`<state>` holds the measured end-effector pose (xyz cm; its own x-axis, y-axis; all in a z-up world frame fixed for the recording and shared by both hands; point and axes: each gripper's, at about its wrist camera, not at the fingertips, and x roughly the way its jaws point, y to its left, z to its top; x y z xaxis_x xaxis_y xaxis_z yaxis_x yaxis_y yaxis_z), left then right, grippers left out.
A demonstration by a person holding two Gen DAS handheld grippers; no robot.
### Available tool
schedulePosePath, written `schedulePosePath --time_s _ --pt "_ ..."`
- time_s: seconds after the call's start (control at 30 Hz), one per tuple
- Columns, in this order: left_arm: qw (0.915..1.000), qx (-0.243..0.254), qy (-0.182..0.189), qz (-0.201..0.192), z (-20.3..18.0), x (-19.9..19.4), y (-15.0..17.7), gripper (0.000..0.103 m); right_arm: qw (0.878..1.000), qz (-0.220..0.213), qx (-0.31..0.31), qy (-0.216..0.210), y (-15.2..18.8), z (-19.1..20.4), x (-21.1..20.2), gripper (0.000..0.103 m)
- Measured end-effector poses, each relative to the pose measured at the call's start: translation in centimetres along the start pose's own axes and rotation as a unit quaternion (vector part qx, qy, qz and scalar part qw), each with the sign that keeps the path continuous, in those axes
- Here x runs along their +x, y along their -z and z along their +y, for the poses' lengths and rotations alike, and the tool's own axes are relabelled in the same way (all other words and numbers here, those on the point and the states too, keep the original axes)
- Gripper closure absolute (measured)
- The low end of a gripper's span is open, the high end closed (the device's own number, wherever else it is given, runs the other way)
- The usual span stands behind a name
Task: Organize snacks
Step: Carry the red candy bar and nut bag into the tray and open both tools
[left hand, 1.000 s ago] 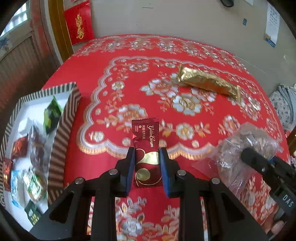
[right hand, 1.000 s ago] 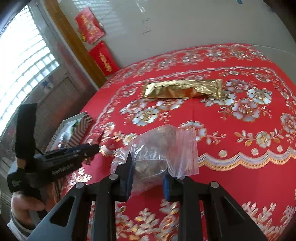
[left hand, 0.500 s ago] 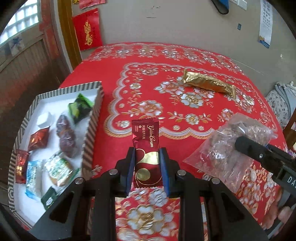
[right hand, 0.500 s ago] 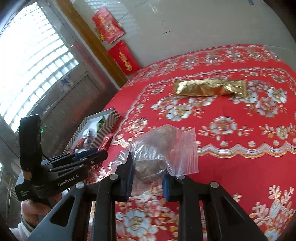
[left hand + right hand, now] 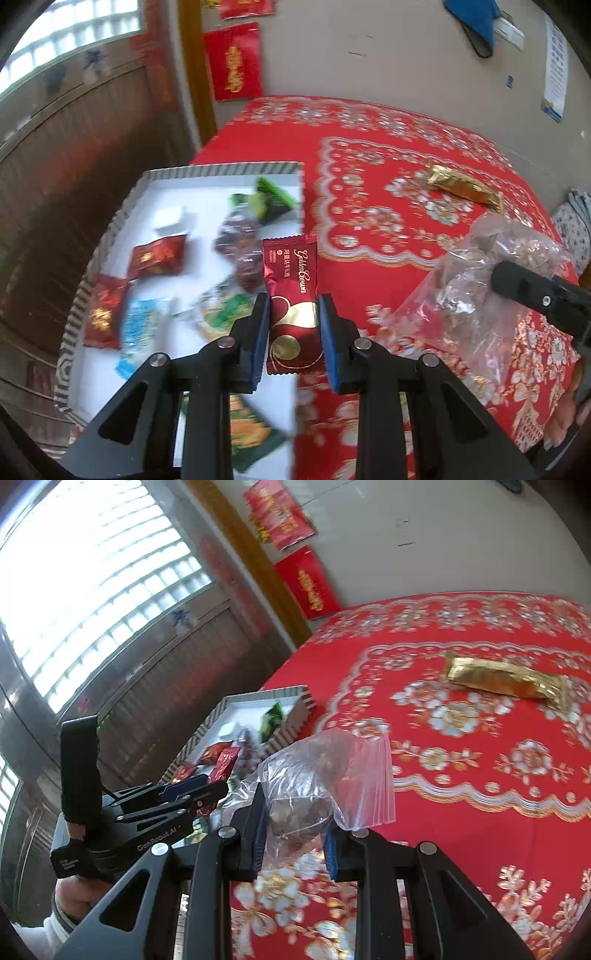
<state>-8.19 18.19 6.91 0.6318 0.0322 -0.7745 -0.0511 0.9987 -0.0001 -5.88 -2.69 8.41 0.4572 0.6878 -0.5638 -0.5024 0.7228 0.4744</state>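
Note:
My left gripper (image 5: 293, 319) is shut on a dark red candy packet (image 5: 291, 295) with gold lettering, held in the air over the right edge of a striped box (image 5: 221, 170). The box holds several wrapped snacks on its white floor. My right gripper (image 5: 295, 825) is shut on a clear zip bag (image 5: 325, 775) of brown snacks, lifted above the red floral tablecloth (image 5: 480, 830). In the right wrist view the left gripper (image 5: 218, 788) and its red packet (image 5: 225, 762) hover over the box (image 5: 295, 716). A gold foil packet (image 5: 463, 184) lies flat on the cloth further back.
The table's left edge drops off just beyond the box, toward a wood-panelled wall and window. A plain wall with red hangings (image 5: 232, 61) stands behind the table. A hand (image 5: 77, 893) grips the left tool at the lower left of the right wrist view.
Both grippers have swung left and risen a little with their loads. The striped box has come from the far left to under the left gripper; the gold packet has slid right and away.

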Motion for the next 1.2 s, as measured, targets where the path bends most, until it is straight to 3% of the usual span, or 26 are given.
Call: schedulePosePath --time_s 0.5,1.2 --pt "0.9982 -0.047 -0.037 -0.011 7.5 -2.0 2.1 0.075 0.997 0.039 -0.061 -0.041 -0.5 7.1 4.5 0.078" --pt "0.9942 -0.09 -0.059 -0.001 13.2 -2.0 4.4 0.075 0.988 0.093 -0.102 -0.074 0.8 12.2 10.1 0.078"
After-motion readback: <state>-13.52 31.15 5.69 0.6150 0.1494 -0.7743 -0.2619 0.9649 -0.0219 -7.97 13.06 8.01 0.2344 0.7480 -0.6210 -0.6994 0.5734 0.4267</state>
